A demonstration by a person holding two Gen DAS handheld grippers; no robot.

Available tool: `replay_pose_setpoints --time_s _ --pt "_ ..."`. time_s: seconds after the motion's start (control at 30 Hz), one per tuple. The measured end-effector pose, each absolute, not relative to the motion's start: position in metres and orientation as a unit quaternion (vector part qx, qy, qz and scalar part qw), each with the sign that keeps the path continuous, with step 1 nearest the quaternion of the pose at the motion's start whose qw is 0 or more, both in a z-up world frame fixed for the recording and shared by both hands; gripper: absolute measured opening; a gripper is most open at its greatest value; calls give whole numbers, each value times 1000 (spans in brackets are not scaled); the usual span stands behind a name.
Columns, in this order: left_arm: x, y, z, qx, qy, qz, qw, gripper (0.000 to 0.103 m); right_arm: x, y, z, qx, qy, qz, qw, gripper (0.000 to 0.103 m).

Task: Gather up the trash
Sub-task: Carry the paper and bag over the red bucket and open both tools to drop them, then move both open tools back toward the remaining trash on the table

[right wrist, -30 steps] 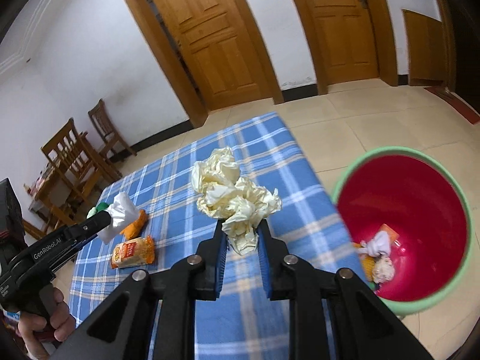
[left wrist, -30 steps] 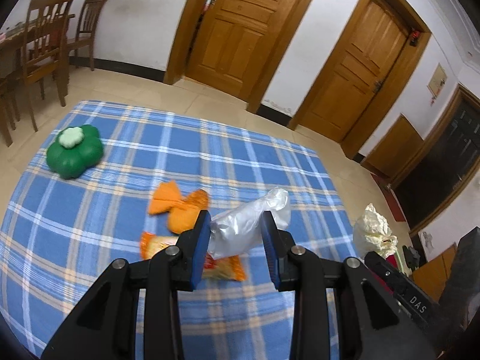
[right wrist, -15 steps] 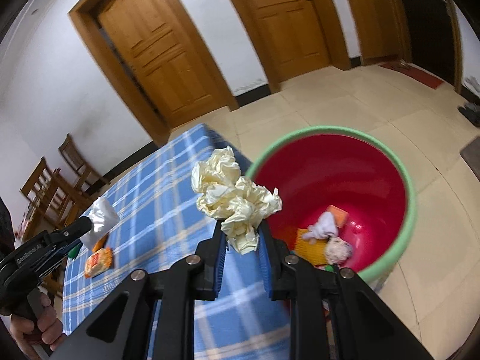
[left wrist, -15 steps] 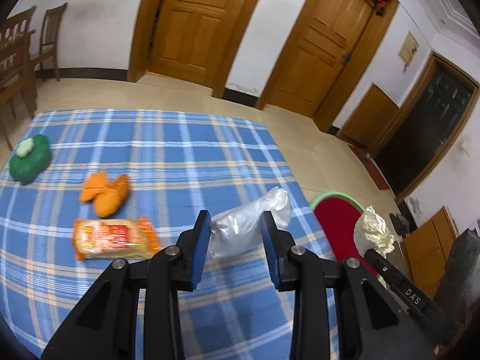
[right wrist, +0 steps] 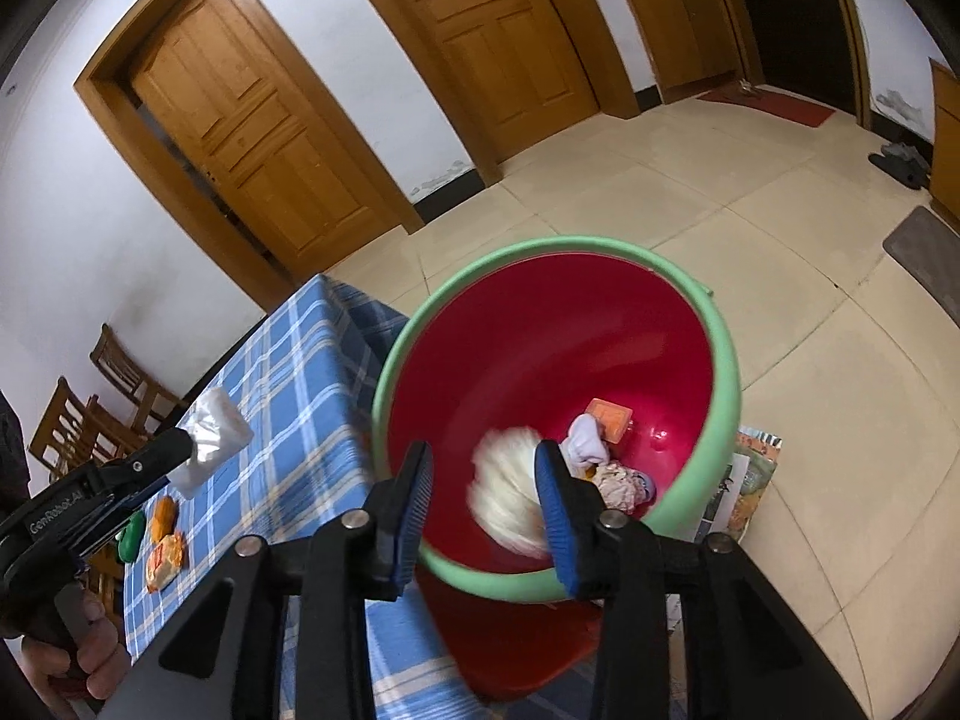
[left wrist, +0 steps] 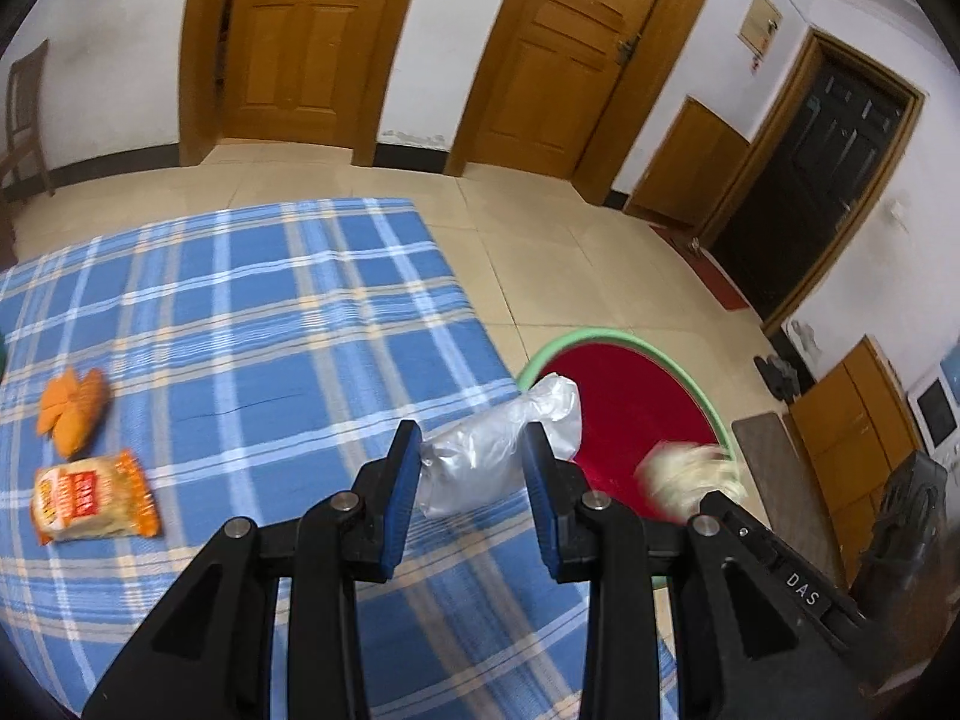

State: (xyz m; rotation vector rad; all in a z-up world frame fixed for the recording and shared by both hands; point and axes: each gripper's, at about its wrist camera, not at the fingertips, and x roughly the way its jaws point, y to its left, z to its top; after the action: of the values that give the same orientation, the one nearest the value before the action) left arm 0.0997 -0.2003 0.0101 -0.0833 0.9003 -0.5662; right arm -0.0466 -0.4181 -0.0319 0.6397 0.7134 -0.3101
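Note:
My left gripper [left wrist: 471, 450] is shut on a crumpled silvery plastic bag [left wrist: 501, 447] and holds it over the table's right edge, beside the red bin with a green rim [left wrist: 696, 387]. My right gripper [right wrist: 483, 462] hangs over the bin [right wrist: 723, 360] with its jaws opening. The crumpled cream paper ball [right wrist: 510, 492] is a blur between the jaws, dropping loose into the bin. The left wrist view also shows that paper ball [left wrist: 690, 474] by the right gripper's tip. An orange snack packet [left wrist: 90, 501] and an orange wrapper [left wrist: 72, 414] lie on the blue plaid table [left wrist: 270, 300].
The bin holds an orange packet [right wrist: 609, 420] and white tissue [right wrist: 588, 444]. Printed papers [right wrist: 744, 480] lie on the floor beside it. A green object [right wrist: 129, 534] sits at the table's far end. Wooden chairs [right wrist: 120, 384] and doors [left wrist: 570, 60] stand beyond the tiled floor.
Both grippers swung from over the table to the bin. The right jaws widened and the paper ball slipped from them. The left keeps hold of the plastic bag.

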Motion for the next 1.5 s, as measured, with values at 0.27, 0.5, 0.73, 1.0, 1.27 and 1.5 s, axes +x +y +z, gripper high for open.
replay_pose_setpoints --time_s 0.27,0.5,0.73,1.0,1.27,1.5 --pt "101 -239 -1 -12 440 -292 849 34 -61 -438 -37 327 331 -165 870 42" --pt "102 -273 -13 10 450 -315 835 35 -74 -450 -38 340 324 -175 865 43" --pt "96 -295 -19 26 460 -335 822 37 -79 -456 -37 347 319 -180 863 46" --pt "92 -300 -17 27 461 -342 818 42 -79 -456 -37 347 318 -179 864 50" --pt "87 -284 -9 22 455 -330 827 43 -75 -445 -30 341 314 -170 869 57" --pt "87 -246 -4 8 451 -294 843 43 -72 -430 -21 333 314 -159 875 62"
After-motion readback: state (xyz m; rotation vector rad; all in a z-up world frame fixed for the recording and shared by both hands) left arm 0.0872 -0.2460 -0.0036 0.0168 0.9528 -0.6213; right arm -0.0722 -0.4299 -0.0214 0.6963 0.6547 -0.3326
